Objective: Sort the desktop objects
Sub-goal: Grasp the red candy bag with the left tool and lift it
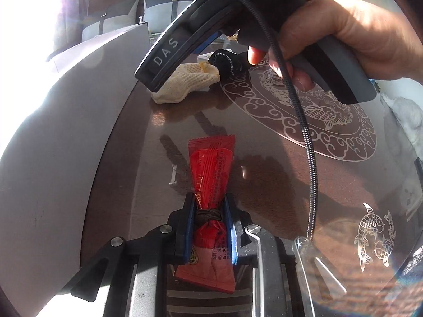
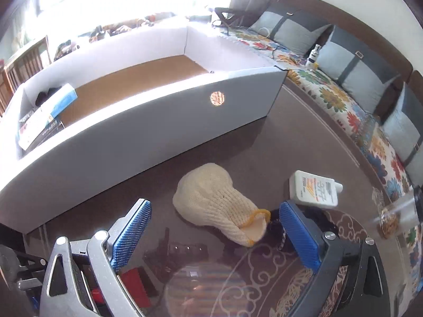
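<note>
**Left gripper has the packet, right one lined up on the glove**

Your left gripper is clamped on the red packet, pinched at its tied waist so it won't slip, lifted above the table. Your right gripper is wide apart, with the knit glove just ahead between its fingers. White bin sits beyond it, likely the drop spot.

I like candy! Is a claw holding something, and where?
The left claw pinches the red packet at its tied middle. The right claw is open, holding nothing.
</note>
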`<move>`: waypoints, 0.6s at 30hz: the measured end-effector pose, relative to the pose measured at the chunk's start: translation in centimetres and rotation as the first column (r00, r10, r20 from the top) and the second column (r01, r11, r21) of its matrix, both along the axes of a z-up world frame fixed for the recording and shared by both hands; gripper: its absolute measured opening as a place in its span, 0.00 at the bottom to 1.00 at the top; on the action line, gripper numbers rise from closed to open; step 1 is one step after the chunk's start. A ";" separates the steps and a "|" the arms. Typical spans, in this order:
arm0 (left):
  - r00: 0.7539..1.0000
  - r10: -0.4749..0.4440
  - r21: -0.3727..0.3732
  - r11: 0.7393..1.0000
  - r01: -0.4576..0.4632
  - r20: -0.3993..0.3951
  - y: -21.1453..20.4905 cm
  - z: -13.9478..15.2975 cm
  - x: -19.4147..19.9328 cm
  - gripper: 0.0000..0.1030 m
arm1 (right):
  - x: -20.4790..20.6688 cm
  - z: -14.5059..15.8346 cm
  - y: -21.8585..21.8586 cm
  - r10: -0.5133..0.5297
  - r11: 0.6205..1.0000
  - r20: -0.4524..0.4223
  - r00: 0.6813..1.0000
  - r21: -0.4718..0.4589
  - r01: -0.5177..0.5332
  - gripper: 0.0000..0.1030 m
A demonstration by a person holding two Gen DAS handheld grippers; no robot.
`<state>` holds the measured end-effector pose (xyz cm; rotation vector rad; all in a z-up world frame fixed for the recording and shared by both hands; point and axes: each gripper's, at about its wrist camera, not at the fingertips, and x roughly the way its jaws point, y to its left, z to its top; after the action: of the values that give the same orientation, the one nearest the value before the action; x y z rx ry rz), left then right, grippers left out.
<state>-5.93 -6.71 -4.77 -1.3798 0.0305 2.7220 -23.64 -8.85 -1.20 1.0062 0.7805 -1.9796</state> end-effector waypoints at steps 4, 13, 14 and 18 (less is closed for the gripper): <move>1.000 -0.010 -0.014 1.000 0.010 0.000 0.2 0.0 -0.1 0.20 | -1.7 -2.9 -1.7 0.012 0.995 0.079 0.997 0.099 -0.020 0.62; 0.999 0.037 -0.006 0.999 -0.037 -0.006 0.7 -0.2 -0.9 0.20 | 5.2 -0.8 12.3 -0.327 0.935 0.114 0.938 -0.107 0.339 0.27; 0.999 0.044 -0.006 0.999 -0.044 -0.010 0.9 -0.2 -0.9 0.20 | 6.7 -1.0 14.6 -0.377 0.914 0.116 0.919 -0.112 0.389 0.24; 0.998 0.059 -0.022 0.998 -0.059 -0.023 1.9 -0.3 -0.8 0.20 | 12.8 -2.1 23.4 -0.585 0.793 0.101 0.805 -0.137 0.594 0.23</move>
<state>-6.69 -4.78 -5.11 -1.3774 0.0225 2.7937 -10.89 14.57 -3.26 1.3087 0.2672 -2.4801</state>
